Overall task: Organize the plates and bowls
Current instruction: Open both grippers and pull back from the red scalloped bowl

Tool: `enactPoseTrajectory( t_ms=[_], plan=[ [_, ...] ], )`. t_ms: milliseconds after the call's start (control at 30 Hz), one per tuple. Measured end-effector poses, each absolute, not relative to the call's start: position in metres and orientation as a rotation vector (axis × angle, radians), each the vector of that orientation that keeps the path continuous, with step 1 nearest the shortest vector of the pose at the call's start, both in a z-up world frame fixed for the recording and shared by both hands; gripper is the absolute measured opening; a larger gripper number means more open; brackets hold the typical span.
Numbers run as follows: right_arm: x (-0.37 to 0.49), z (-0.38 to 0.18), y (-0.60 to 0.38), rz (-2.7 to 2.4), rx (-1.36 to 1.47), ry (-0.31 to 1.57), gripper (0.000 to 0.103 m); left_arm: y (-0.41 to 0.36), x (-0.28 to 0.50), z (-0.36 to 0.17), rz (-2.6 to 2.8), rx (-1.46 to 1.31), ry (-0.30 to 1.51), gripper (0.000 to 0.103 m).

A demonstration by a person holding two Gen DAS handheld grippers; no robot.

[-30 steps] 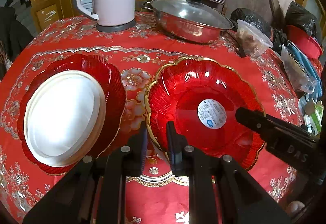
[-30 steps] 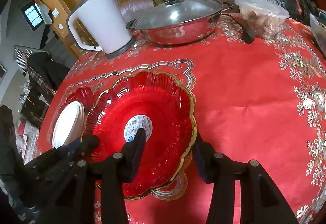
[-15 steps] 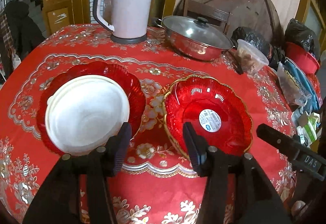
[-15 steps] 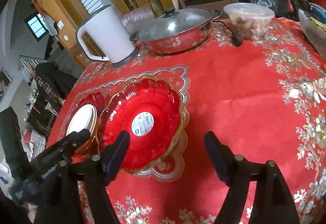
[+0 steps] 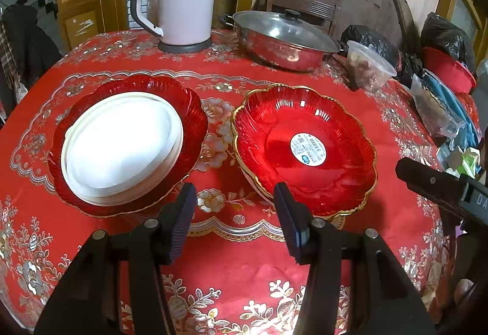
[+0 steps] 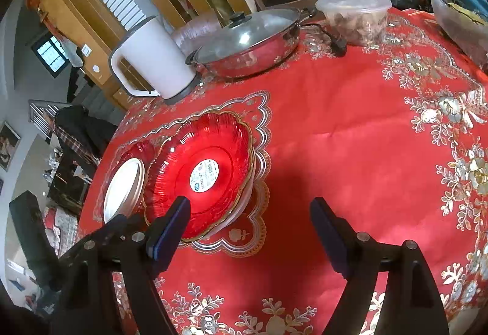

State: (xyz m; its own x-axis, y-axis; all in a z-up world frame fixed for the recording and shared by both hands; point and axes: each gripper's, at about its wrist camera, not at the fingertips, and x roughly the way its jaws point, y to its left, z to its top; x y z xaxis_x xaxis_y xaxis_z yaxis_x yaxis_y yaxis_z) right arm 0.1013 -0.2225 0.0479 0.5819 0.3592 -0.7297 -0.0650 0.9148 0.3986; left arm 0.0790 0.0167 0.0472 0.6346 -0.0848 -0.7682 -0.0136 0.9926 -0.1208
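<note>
Left wrist view: left gripper (image 5: 233, 207), jaws spread wide, nothing between them, hanging over the near edge of the red floral tablecloth (image 5: 244, 268).
Right wrist view: right gripper (image 6: 248, 228), jaws spread wide, empty; its left finger (image 6: 170, 225) overlaps the near rim of the scalloped bowl, contact cannot be told.
Item 1: red translucent scalloped bowl with gold rim (image 5: 305, 149), near centre of the table, right of the pair; round white sticker (image 5: 308, 149) in its middle; a pale rim shows beneath its near edge.
Item 2: red ribbed plate (image 5: 189, 109), left, just beside item 1, not touching.
Item 3: round white dish (image 5: 122, 149), stacked on item 2.
Far left: white electric kettle with grey base (image 5: 183, 2).
Far centre: steel pan with glass lid (image 5: 283, 39).
Far right: clear plastic tub of food (image 5: 369, 66), black bags (image 5: 369, 39) behind.
</note>
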Motion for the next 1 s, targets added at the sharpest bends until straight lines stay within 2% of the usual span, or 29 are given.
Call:
enactPoseTrajectory(
  t_ms=[200, 300, 1000],
  plan=[
    [0.109, 0.044, -0.217, 0.263, 0.355, 0.931, 0.082, 0.018, 0.086, 0.044, -0.031, -0.139, 0.889, 0.051],
    [0.115, 0.042, -0.214, 0.261, 0.352, 0.936, 0.089, 0.017, 0.09, 0.043, -0.026, -0.145, 0.892, 0.051],
    [0.15, 0.02, -0.196, 0.303, 0.373, 0.984, 0.09, 0.01, 0.123, 0.03, -0.02, -0.162, 0.953, 0.051]
  ],
)
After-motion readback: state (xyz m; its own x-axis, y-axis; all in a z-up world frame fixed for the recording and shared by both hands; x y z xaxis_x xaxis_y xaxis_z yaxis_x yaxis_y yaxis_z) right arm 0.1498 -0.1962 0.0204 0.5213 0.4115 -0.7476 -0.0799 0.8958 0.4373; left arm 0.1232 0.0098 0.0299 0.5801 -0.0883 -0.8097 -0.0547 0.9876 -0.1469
